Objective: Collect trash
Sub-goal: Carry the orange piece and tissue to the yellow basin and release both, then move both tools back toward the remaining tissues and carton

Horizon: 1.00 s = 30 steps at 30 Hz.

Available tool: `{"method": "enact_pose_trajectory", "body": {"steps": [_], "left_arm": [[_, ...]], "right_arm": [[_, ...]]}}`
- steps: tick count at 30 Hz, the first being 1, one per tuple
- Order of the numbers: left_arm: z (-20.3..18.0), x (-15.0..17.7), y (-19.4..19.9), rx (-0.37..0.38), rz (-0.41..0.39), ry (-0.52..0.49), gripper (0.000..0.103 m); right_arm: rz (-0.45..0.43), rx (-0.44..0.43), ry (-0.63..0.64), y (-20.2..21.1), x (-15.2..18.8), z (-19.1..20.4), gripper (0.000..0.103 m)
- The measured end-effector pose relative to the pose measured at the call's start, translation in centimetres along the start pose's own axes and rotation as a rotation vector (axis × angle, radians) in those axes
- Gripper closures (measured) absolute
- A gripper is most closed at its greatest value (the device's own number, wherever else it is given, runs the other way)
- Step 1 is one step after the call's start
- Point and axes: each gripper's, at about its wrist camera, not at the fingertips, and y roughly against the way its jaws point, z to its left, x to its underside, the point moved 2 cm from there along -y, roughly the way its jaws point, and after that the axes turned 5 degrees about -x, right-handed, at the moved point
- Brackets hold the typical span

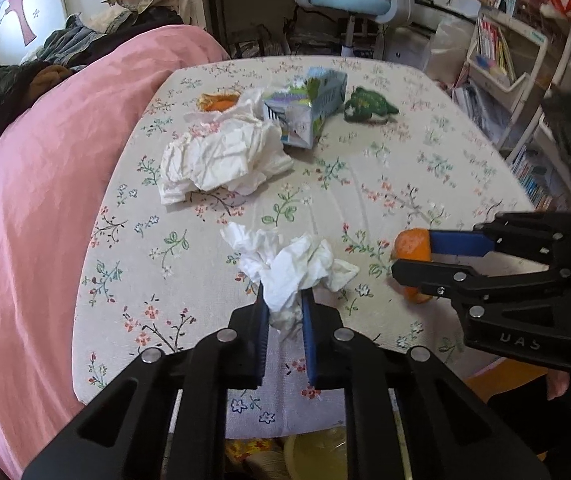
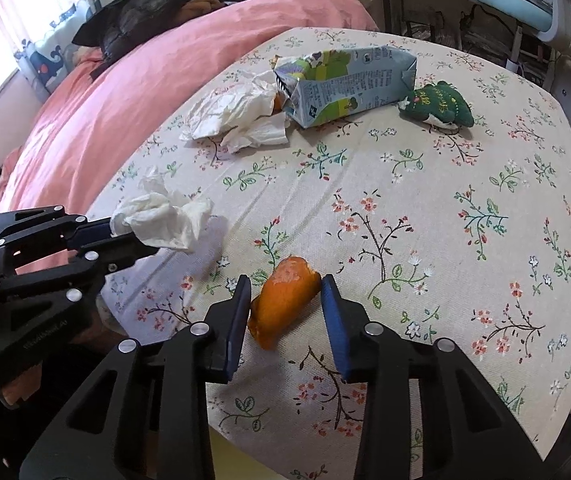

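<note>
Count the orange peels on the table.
2. One peel lies near the table's front edge, between the right gripper's fingers. The other peel sits at the far side, partly under the big tissue beside the carton. More may be hidden there.

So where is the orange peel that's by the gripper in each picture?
Left wrist view: the orange peel sits at the right, low on the table, between the fingers of the right gripper.
Right wrist view: the orange peel is low in the centre, between the right gripper's own fingers.
Shared landmark: the milk carton lying on the far side of the table.
</note>
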Motion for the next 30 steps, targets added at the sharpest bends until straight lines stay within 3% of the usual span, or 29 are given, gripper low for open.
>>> {"method": "enact_pose_trajectory", "body": {"steps": [10,14,17,20,21,25,26,29,30], "left_arm": [[1.6,0.8,2.7,0.055,-0.028,0.067,0.088],[1.7,2.4,3.6,0.076,-0.017,0.086,0.088],[1.1,4.0,4.1,0.088,0.001,0.08,0.088],[0.2,5.8,4.5,0.092,0.033,0.061,0.088],[0.0,6.3,4.5,0.098,0.049,0.055,0.088],[-1.6,9.4,4.1,0.117,0.16,0.003,0.087],[-2.0,9.8,4.1,0.121,0.174,-0.005,0.082],[-2.5,10.3,5.1,0.101,0.137,-0.028,0.045],[-2.5,10.2,5.4,0.099,0.114,-0.031,0.042]], "right_arm": [[-0.042,-0.105,-0.014,3.7,1.7,2.1,0.069],[-0.007,-0.161,0.005,4.2,4.7,4.4,0.069],[0.073,-0.211,0.029,3.7,7.4,6.1,0.069],[0.097,-0.177,0.033,4.0,9.7,6.8,0.064],[0.084,-0.165,0.013,4.4,10.1,6.5,0.059],[-0.014,-0.109,-0.107,6.8,10.5,4.0,0.052],[-0.048,-0.093,-0.143,7.5,10.3,3.1,0.05],[-0.123,-0.073,-0.206,9.0,9.9,2.0,0.049],[-0.135,-0.066,-0.21,9.2,9.7,1.9,0.048]]}}
